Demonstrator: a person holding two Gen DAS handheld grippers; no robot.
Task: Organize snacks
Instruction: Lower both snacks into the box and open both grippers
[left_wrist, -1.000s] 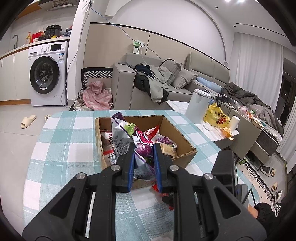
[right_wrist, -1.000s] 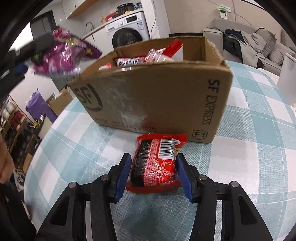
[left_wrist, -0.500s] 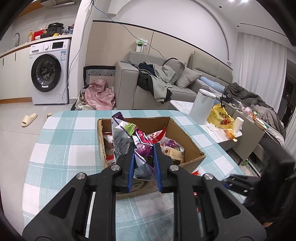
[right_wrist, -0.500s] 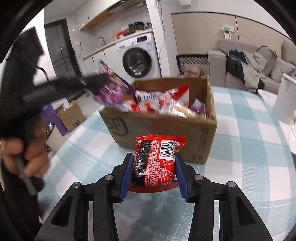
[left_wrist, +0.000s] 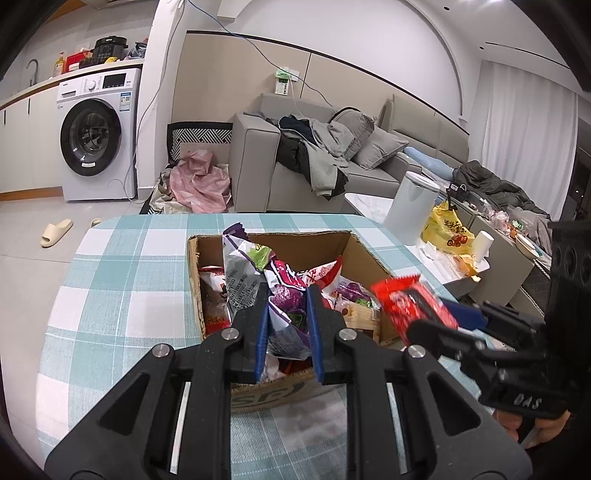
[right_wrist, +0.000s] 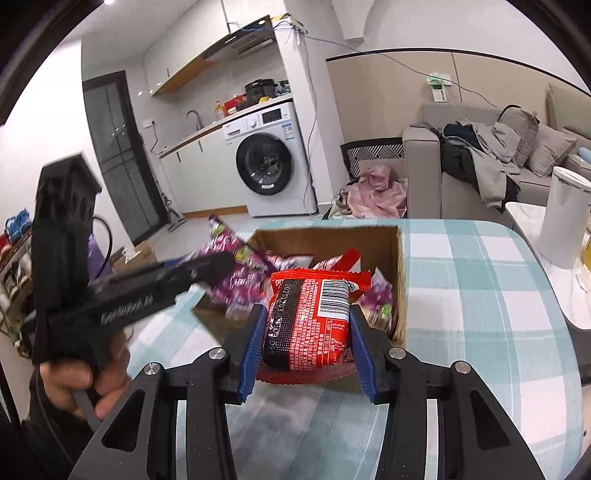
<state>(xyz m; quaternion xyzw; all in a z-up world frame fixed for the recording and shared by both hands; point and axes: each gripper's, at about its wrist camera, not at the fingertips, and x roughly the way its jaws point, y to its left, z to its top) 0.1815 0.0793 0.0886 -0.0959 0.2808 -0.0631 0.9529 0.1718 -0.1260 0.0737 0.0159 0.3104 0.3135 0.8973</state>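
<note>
An open cardboard box (left_wrist: 354, 243) (right_wrist: 400, 266) full of snack packets stands on the checked tablecloth. My left gripper (left_wrist: 287, 325) is shut on a purple snack bag (left_wrist: 286, 299) and holds it above the box's near side; the bag also shows blurred in the right wrist view (right_wrist: 236, 280). My right gripper (right_wrist: 307, 343) is shut on a red snack packet (right_wrist: 314, 321) with a barcode, held in the air at the box's near right corner. That packet also shows in the left wrist view (left_wrist: 410, 306).
The round table has a teal and white checked cloth (left_wrist: 129, 280). A white bin (left_wrist: 412, 203) and a side table with a yellow bag (left_wrist: 448, 229) stand to the right. A grey sofa (left_wrist: 332, 162) and a washing machine (left_wrist: 98, 136) lie beyond.
My right gripper has lifted the red packet off the table and brought it up over the box's near edge. My left gripper has stayed above the box with the purple bag.
</note>
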